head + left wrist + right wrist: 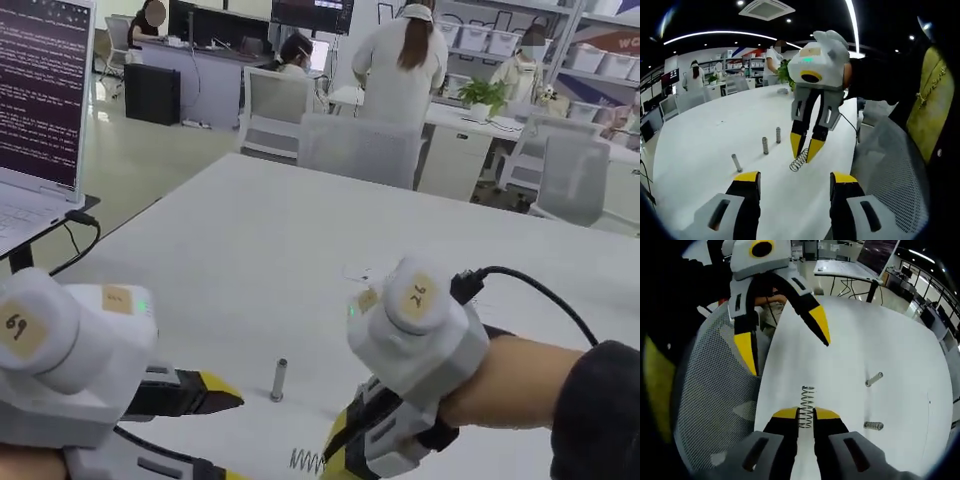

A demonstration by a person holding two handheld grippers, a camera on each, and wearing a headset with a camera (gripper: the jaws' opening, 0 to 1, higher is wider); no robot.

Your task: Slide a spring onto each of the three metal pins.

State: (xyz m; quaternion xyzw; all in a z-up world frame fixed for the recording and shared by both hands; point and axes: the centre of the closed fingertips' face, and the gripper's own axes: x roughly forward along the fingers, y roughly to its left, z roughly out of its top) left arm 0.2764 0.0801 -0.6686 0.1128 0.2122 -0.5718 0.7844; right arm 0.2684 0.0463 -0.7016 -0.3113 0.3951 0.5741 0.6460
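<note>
Right claw (806,413): pinches one end of the spring (807,399); the rest juts out free, prob. so it can slip over a pin.
Left claw (795,177): spread, holds nothing, low over the desk (300,250), likely ready to steady things.
Bare pin (279,380): upright on desk, btwn both claws, apart from the spring.
Loaded pin (765,145) & second loaded pin (778,135): springs on, just beyond bare pin.
Progress: apparently 2 of 3 done; next needs spring's open end lined up w/ pin top.
</note>
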